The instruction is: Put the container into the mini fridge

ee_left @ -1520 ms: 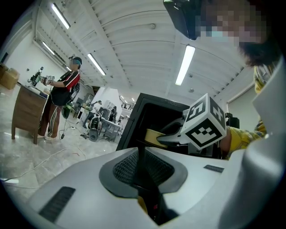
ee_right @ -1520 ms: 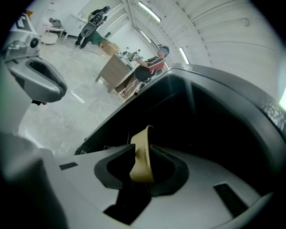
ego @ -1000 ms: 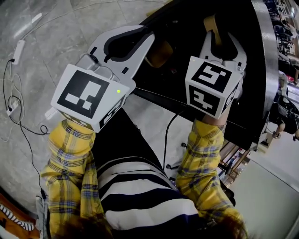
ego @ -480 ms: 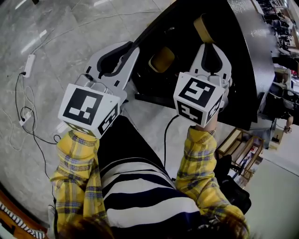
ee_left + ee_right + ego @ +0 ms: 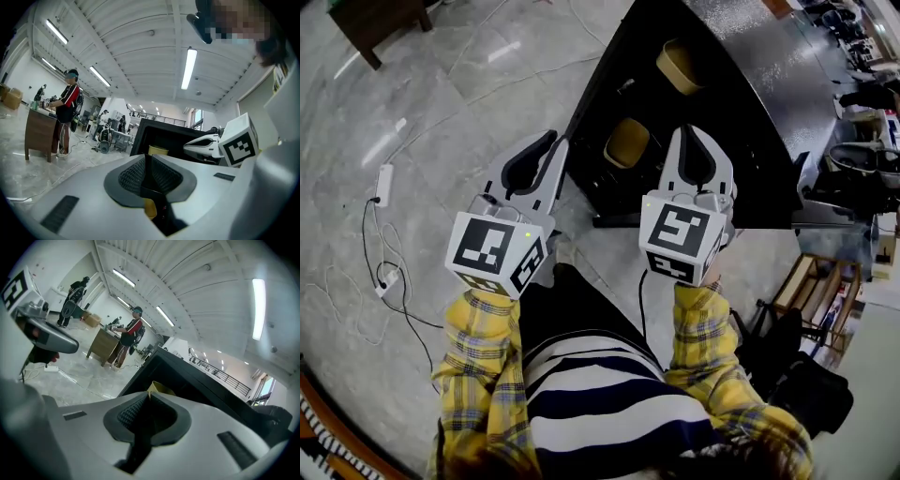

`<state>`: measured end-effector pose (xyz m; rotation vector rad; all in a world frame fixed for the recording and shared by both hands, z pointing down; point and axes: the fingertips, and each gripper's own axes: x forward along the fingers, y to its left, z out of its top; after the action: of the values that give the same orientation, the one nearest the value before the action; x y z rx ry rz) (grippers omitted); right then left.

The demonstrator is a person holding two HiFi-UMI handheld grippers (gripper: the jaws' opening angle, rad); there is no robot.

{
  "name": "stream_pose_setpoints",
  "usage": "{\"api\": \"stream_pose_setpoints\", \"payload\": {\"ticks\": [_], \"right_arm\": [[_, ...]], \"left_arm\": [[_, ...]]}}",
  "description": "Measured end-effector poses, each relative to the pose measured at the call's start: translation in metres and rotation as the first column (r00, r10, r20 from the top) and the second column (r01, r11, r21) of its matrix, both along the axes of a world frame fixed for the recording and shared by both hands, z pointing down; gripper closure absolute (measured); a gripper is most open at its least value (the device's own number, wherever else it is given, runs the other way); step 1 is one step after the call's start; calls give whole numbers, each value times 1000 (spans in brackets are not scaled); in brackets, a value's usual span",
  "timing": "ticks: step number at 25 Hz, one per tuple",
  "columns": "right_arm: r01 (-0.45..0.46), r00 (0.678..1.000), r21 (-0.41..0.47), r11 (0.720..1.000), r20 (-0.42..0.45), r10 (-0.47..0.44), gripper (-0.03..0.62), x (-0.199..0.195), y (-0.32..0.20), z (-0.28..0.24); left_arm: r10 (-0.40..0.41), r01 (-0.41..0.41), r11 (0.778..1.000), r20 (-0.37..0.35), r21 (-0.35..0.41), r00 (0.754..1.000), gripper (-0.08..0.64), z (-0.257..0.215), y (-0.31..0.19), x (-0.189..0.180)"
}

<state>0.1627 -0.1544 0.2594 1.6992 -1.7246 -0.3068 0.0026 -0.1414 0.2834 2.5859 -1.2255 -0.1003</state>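
The black mini fridge [image 5: 750, 112] stands open in front of me. A tan container [image 5: 680, 66] sits deep inside it, and a second tan container [image 5: 628, 142] sits nearer the front. My right gripper [image 5: 694, 133] hovers before the opening, below the far container and apart from it. Its jaws are closing, with nothing between them [image 5: 150, 395]. My left gripper [image 5: 553, 145] is at the fridge's left front edge, shut and empty [image 5: 145, 157]. Past each gripper's tips, a tan container shows in the left gripper view [image 5: 158, 150] and in the right gripper view [image 5: 161, 388].
A power strip [image 5: 382, 183] and loose cables lie on the marble floor at left. A wooden rack [image 5: 811, 295] stands to the right of the fridge. A dark table [image 5: 380, 19] is at the far left. A person stands at a wooden desk [image 5: 40, 133] in the distance.
Both grippers have pulled back out of the fridge toward me. The right gripper's jaws, wide open just below the far container a second ago, have come together with nothing in them.
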Motion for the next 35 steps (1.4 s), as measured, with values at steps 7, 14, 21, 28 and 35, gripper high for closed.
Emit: {"api": "stream_pose_setpoints", "payload": {"ticks": [7,14,21,28,35], "right_arm": [[20,989,46,999,148,-27,566,-7,25,-2],[38,954,41,998,295,-48,566,-20,44,4],[47,916,14,999,397,-49,566,-26,63,16],[87,905,-1,996,419,-78,566,-38,76,22],[97,893,-11,995,443,-82,566,-40,81,25]], "left_arm": [[1,-2,1000,31,8,1000,503,-3,11,-9],[0,0,1000,54,2,999,503,-2,22,-15],[-44,44,999,105,-1,993,503,3,31,-29],[-75,77,997,119,-9,990,503,6,37,-37],[-98,100,995,124,-12,987,503,9,40,-43]]}}
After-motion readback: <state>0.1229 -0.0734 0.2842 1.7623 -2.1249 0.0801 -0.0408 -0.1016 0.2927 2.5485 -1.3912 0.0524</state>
